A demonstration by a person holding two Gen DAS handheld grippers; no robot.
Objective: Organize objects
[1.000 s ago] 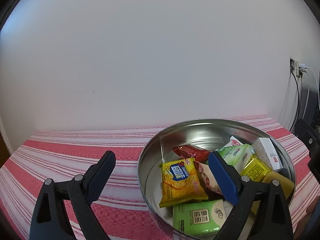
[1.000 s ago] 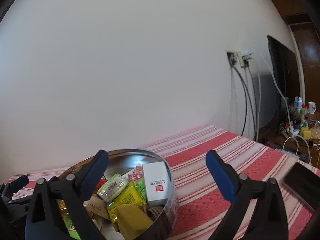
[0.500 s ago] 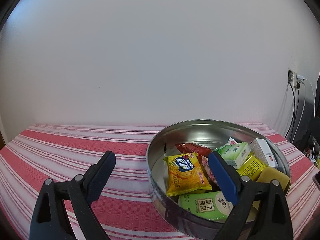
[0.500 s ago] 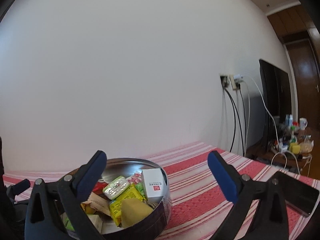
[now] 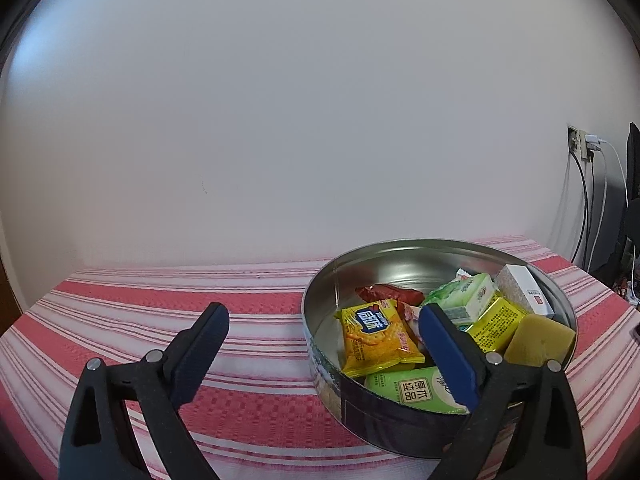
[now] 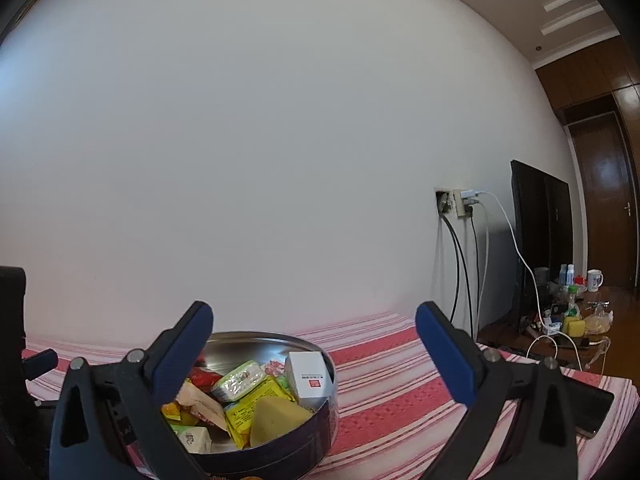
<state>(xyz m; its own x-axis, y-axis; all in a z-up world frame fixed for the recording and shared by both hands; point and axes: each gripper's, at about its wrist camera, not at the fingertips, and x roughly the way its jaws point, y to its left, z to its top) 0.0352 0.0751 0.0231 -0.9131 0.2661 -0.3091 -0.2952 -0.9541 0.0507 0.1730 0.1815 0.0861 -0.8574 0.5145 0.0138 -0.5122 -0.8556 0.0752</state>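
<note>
Left gripper [image 5: 322,330] and right gripper [image 6: 314,330] both hold fingers apart, empty, above the packet-filled round tin [image 5: 400,426] on striped cloth [image 5: 160,304].

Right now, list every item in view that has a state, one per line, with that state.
Left claw: open, empty, above the cloth beside the tin.
Right claw: open, empty.
Round metal tin: lid off, holding packets.
Yellow cracker packet: sealed, lying flat in the tin.
White box: closed, leaning against the tin wall.
Yellow sponge: propped on the rim.
Phone: screen dark, flat on the striped cloth.
</note>
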